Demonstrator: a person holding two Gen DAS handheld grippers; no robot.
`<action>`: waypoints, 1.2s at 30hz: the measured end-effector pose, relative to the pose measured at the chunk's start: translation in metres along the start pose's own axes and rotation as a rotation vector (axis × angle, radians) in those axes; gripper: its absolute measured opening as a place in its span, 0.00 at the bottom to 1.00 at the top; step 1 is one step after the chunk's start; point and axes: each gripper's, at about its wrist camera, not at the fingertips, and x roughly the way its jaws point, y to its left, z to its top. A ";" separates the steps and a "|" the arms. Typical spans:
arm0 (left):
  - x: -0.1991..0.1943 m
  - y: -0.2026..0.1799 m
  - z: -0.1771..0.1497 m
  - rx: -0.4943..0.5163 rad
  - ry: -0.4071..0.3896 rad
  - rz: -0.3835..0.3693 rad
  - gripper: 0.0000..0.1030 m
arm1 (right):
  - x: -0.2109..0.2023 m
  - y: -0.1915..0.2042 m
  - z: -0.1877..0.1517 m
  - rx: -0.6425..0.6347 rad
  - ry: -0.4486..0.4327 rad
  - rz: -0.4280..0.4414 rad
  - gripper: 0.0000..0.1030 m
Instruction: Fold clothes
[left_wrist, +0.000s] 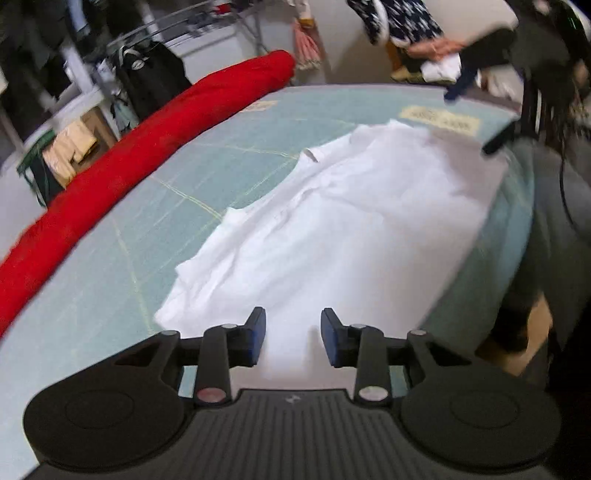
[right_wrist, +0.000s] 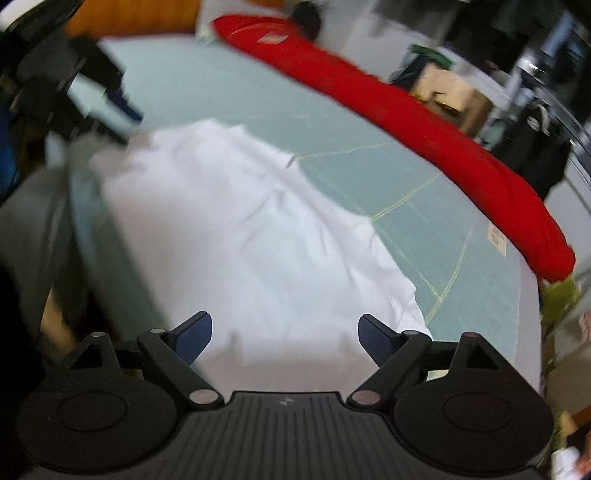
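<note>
On green worktop (left_wrist: 110, 295) lay white garment (left_wrist: 351, 221) — left gripper (left_wrist: 293, 338) jaws narrowly parted, right gripper (right_wrist: 285, 338) jaws wide, both empty; red fabric roll (left_wrist: 147, 147) along far edge.

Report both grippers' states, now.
Left gripper: open, empty, above the white garment.
Right gripper: wide open, empty.

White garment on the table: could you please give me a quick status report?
Left gripper and right gripper open, nothing held. White garment flat on table, partly folded. Red roll off to the side.
</note>
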 end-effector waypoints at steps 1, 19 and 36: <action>0.009 0.001 -0.002 -0.030 0.004 -0.010 0.32 | 0.010 -0.001 -0.002 0.029 -0.009 -0.005 0.87; 0.027 0.017 0.001 -0.319 -0.101 -0.011 0.56 | 0.033 -0.019 -0.032 0.407 -0.216 -0.009 0.97; 0.049 0.047 -0.009 -0.608 -0.121 -0.138 0.60 | 0.060 -0.059 -0.024 0.667 -0.279 -0.038 1.00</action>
